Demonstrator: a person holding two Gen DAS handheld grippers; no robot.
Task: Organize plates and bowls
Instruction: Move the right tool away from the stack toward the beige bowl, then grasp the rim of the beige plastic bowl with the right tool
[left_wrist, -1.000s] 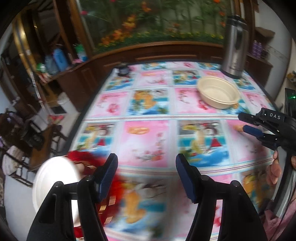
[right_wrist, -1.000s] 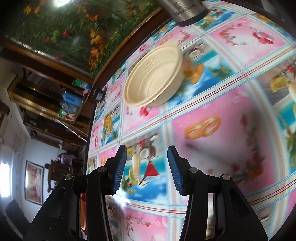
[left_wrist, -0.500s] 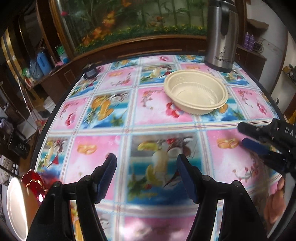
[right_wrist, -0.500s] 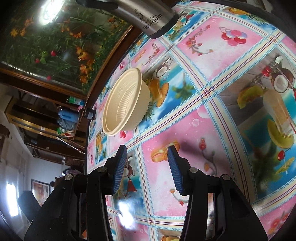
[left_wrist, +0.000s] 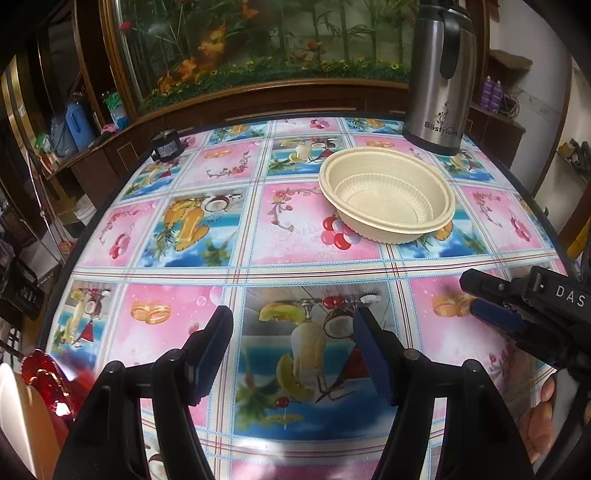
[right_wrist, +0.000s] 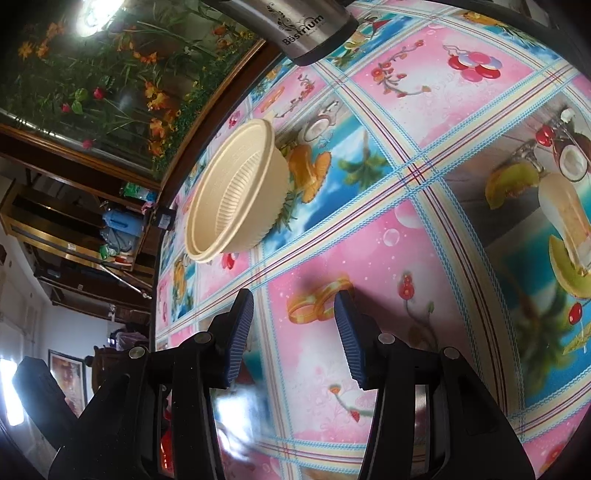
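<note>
Approaching the cream bowl (left_wrist: 388, 195) appears to be the step in hand: both tools point down across the table (left_wrist: 229, 236), and neither has reached it. In the left wrist view the left gripper (left_wrist: 291, 347) occupies the lower centre of the frame, its fingers (left_wrist: 212, 343) released and spread, with only the patterned cloth between them. The right gripper (right_wrist: 293, 332), at lower centre of its own view, is likewise released, with a narrower gap and nothing in it; it also enters the left view at the right edge (left_wrist: 480, 299), with part of a hand (left_wrist: 543, 417) below it. The bowl stands upright in the upper right of the left view, just in front of the steel flask (left_wrist: 439, 77) and apart from it; in the right view it sits at centre left (right_wrist: 236, 192), well clear of the fingers. It reads as a nested pair, judging by the doubled rim. A white plate (left_wrist: 14, 424) with a red item (left_wrist: 44, 384) beside it shows at the lower left edge of the left view, partly cut off; whether it rests on the table cannot be told. Against the frame a second ago, the left view has swung from that plate toward the bowl, which now appears larger and nearer the centre. The right view has shifted only slightly, and the finger gaps on both tools look unchanged. Judgement: the bowl remains untouched, and the open stance suits a rim grasp.
</note>
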